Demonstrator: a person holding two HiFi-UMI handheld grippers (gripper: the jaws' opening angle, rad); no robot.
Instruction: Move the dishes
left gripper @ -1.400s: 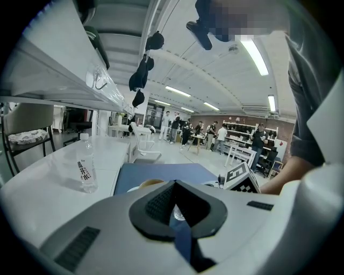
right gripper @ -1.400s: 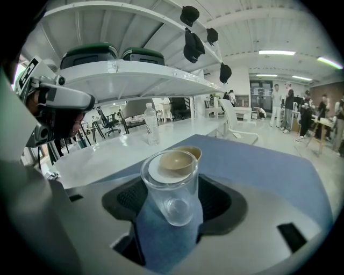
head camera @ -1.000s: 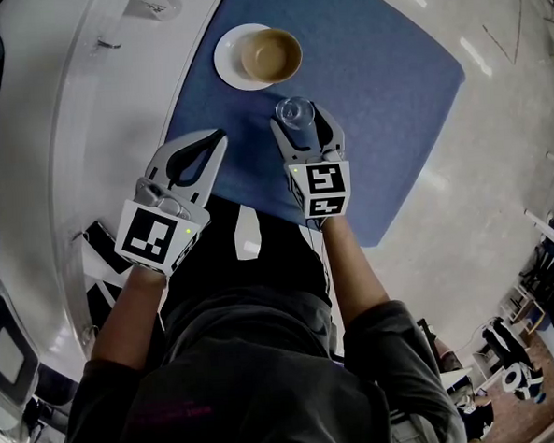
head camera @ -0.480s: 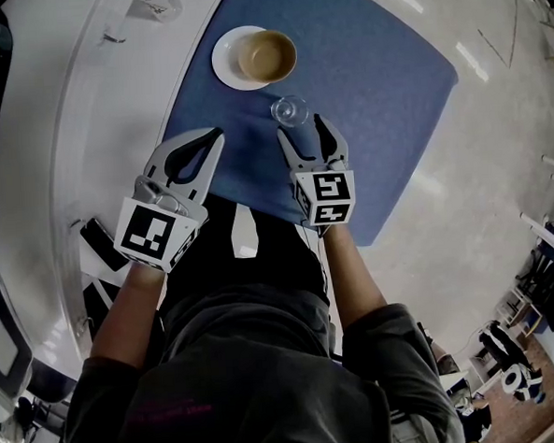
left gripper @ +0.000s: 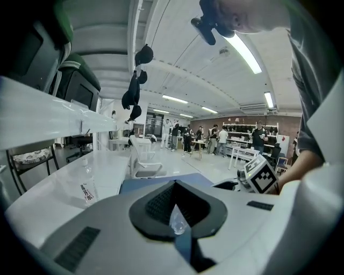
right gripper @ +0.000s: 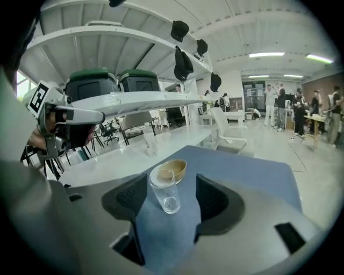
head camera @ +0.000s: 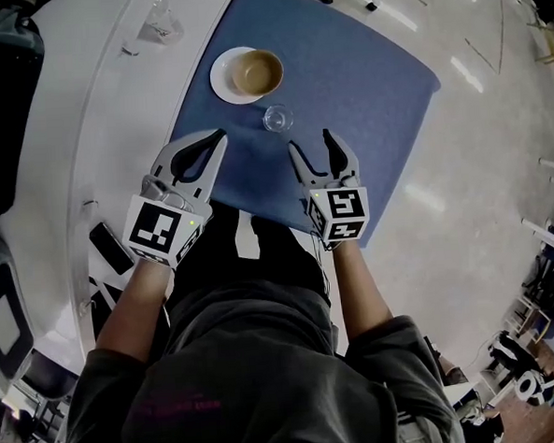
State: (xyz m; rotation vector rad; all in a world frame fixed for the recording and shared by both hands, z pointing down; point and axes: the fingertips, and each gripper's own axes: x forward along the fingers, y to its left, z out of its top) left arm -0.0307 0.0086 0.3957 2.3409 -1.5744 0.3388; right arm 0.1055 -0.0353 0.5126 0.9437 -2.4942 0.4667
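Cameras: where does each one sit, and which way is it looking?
Head view: on the person's head, looking steeply down at the blue mat, glass and bowl; shows both arms, torso, left gripper, right gripper.
Left gripper view: rides the left gripper, looking along its shut jaws across the mat; the person's shirt shows at right.
Right gripper view: rides the right gripper, looking between its open jaws at the glass and bowl; the left gripper shows at left.
Shared: head and right gripper views both show glass and bowl.

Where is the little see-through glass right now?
In the head view, the glass stands on the blue mat, just past the open right tongs, with the bowl on its white plate right behind it.
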